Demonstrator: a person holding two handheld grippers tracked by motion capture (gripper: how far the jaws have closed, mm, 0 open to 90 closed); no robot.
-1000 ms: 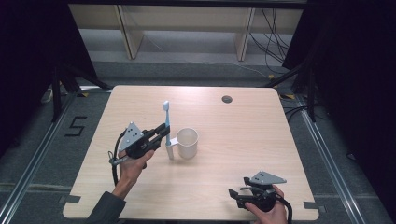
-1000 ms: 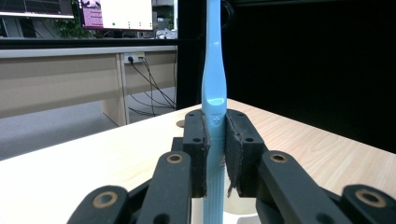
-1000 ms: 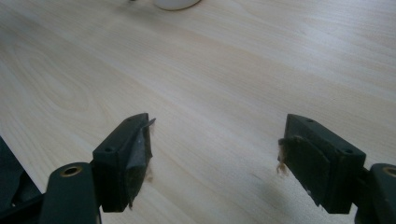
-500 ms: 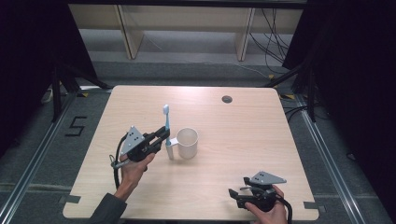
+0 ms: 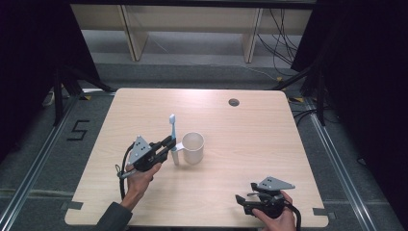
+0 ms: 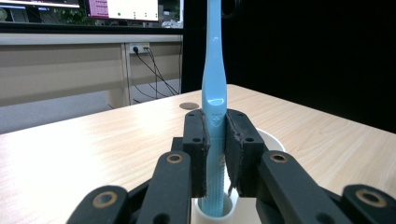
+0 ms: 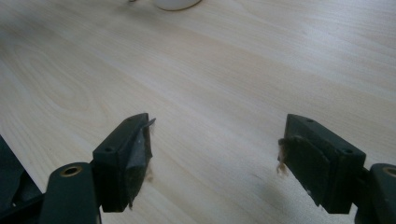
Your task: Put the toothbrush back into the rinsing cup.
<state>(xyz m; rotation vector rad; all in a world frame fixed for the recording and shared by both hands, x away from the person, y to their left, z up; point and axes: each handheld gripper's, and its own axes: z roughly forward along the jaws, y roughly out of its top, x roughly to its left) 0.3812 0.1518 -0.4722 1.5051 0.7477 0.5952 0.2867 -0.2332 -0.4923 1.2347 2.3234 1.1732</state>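
My left gripper (image 5: 168, 144) (image 6: 215, 137) is shut on a light blue toothbrush (image 5: 172, 125) (image 6: 215, 79), which stands upright with its head at the top. The handle's lower end sits inside a small white tube (image 5: 175, 157) (image 6: 212, 215) fixed to the left side of a white cup (image 5: 194, 147) (image 6: 273, 140) at mid table. Near the table's front right edge, my right gripper (image 5: 242, 205) (image 7: 215, 140) rests in a hand, open, with bare wood between its jaws.
A round dark hole (image 5: 234, 102) (image 6: 188, 106) lies in the wooden tabletop (image 5: 250, 139) toward the far right. The cup's base (image 7: 175, 3) shows at the top of the right gripper view. Pale shelving (image 5: 192, 29) stands behind the table.
My left gripper has come down a little with the toothbrush, bringing the handle's end lower at the tube beside the cup. The right gripper has kept still.
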